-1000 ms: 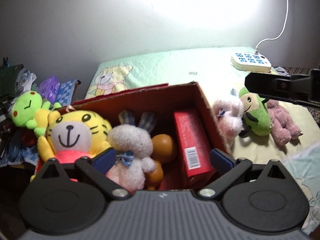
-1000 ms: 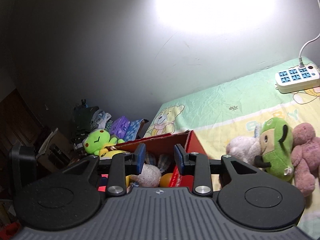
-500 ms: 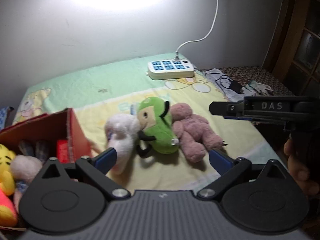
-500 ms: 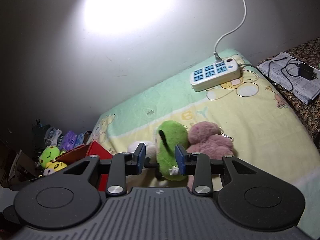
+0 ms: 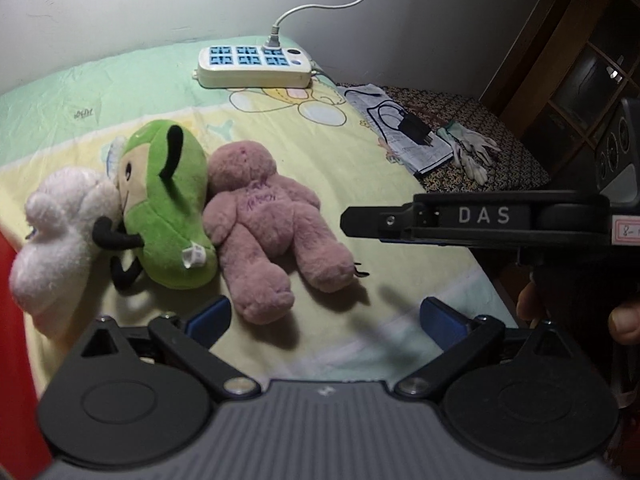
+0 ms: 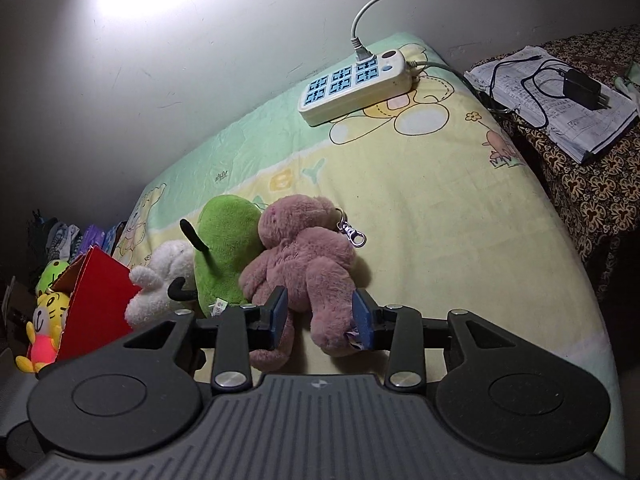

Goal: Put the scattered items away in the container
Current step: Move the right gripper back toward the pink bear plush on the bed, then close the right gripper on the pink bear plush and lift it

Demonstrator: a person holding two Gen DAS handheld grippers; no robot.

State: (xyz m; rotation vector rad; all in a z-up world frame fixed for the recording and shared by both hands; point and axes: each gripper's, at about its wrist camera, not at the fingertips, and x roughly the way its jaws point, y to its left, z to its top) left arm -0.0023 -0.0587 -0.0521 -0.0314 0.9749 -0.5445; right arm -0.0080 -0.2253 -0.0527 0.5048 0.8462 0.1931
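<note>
Three plush toys lie in a row on the bed sheet [image 5: 360, 152]: a white one [image 5: 60, 232], a green one [image 5: 164, 208] and a pink bear [image 5: 264, 224]. My left gripper [image 5: 325, 320] hovers just in front of the bear's legs, its jaws opening wide with nothing between them. My right gripper [image 6: 320, 318] comes in from the right [image 5: 348, 220], hanging above the sheet. Its jaws are opening, and the pink bear's [image 6: 304, 256] leg shows between the pads, which do not press on it. The red box [image 6: 96, 296] stands at the left, holding a tiger plush [image 6: 44, 312].
A white power strip [image 5: 254, 66] with its cord lies at the back of the bed near the wall. To the right, papers with a black charger [image 5: 404, 132] and gloves [image 5: 468, 152] rest on a patterned cloth. A person's hand [image 5: 536, 304] holds the right gripper.
Both views swung from the red box over to the three plush toys and sank closer to the bed. The right jaws have spread somewhat wider.
</note>
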